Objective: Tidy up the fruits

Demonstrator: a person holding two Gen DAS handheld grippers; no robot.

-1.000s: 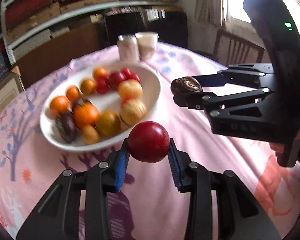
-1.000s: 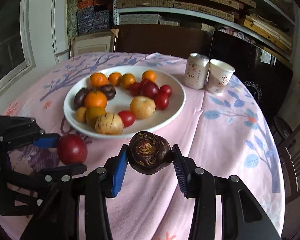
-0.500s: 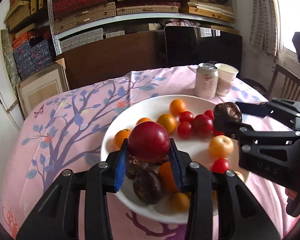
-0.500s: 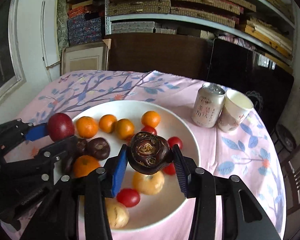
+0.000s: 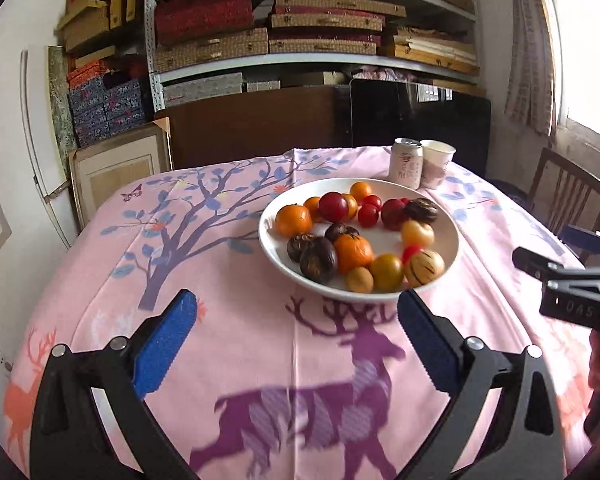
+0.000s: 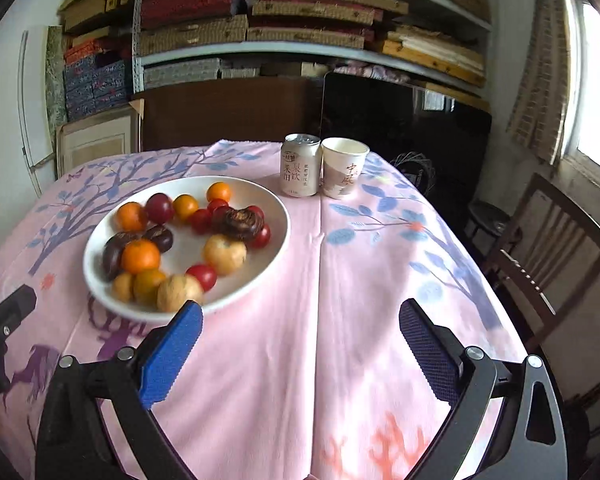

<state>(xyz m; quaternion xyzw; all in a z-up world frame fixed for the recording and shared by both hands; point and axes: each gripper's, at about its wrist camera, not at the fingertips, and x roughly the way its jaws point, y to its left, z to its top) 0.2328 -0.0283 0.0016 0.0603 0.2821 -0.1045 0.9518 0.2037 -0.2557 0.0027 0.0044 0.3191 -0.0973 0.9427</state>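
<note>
glossy white plate (image 5: 452, 236); printed cloth tablecloth (image 5: 228, 264)

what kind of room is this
Probably a dining or living room in a home that doubles as storage: a round table under a pink printed cloth with a plate of fruit, a wooden chair beside it, and shelves stacked with boxes.

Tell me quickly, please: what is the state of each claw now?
Left claw: jaws opening, wide apart, nothing between them.
Right claw: jaws opening, wide apart, nothing between them.
</note>
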